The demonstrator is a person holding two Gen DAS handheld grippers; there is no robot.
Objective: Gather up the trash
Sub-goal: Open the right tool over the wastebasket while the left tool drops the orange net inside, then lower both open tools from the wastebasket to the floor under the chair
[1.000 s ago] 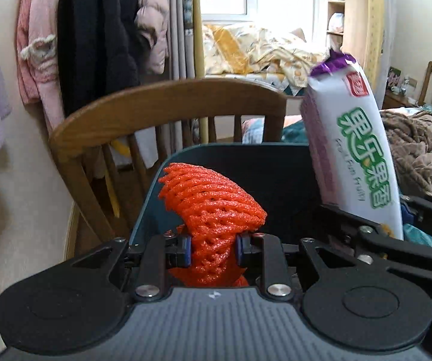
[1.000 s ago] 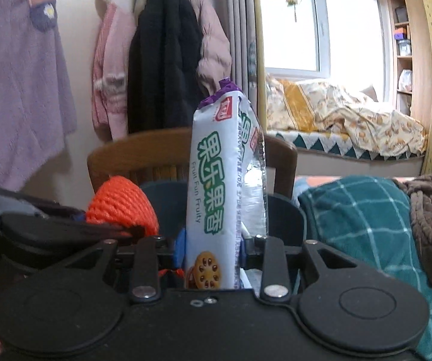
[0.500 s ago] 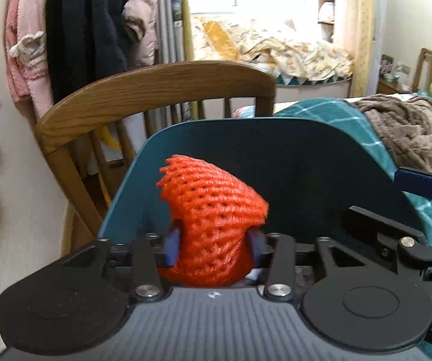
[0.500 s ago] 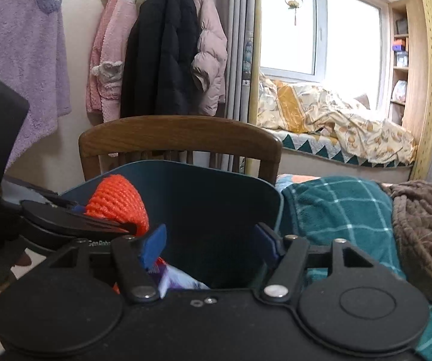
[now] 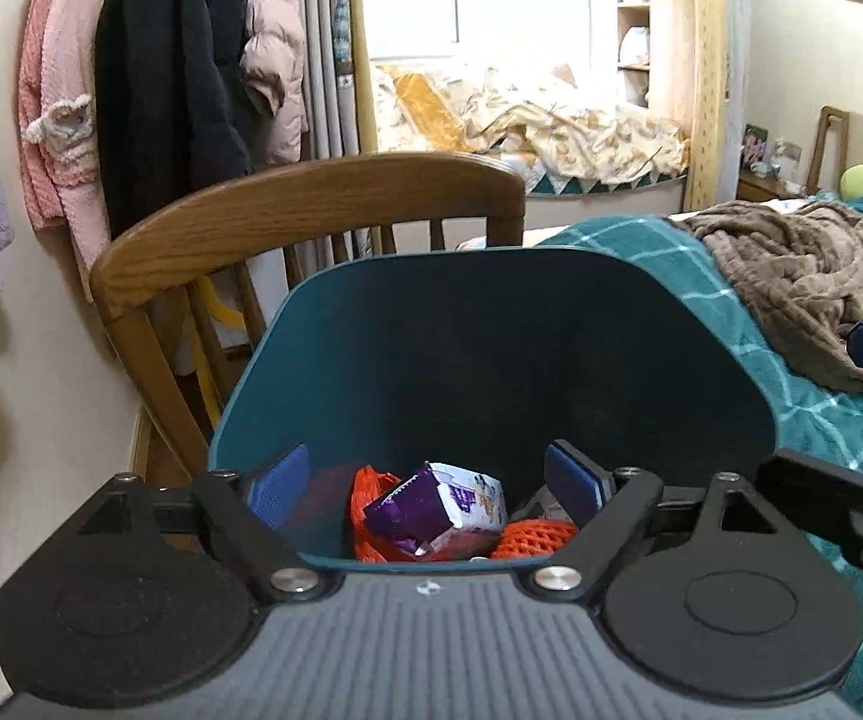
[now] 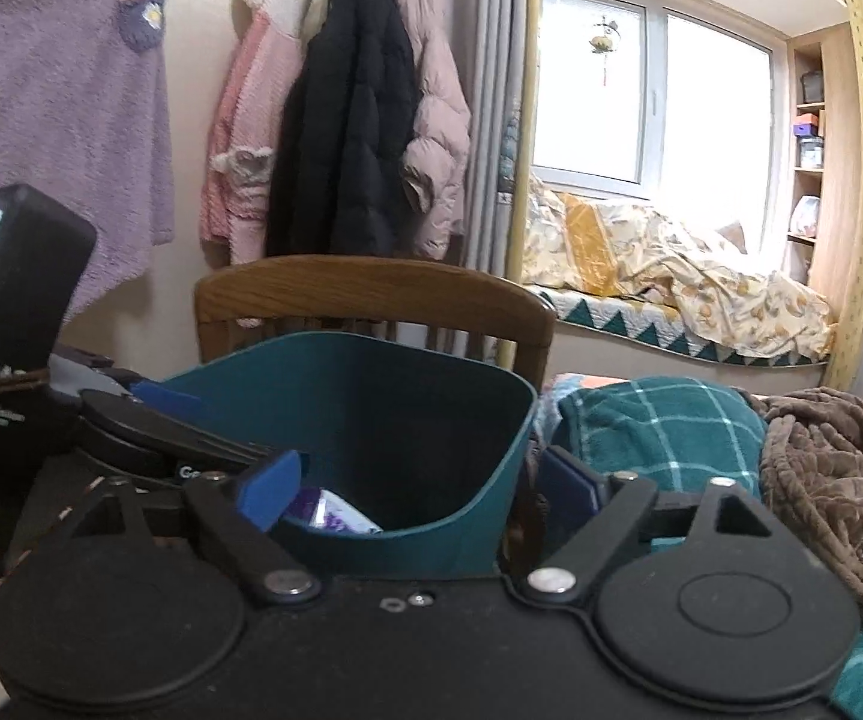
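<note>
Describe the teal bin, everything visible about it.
The teal bin is a smooth, plastic-looking tub with rounded corners, upright and open-topped, its inside dark. It stands in front of a wooden chair, beside a bed with a teal checked blanket. At its bottom lie a purple-and-white wrapper and orange foam netting. Both claws hover open at its rim.

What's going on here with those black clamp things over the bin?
A person is collecting trash with a hand-held tool in each hand. Both the left tool and the right tool hang open and empty over the teal bin. A purple-and-white snack wrapper and an orange foam net lie at the bottom.
</note>
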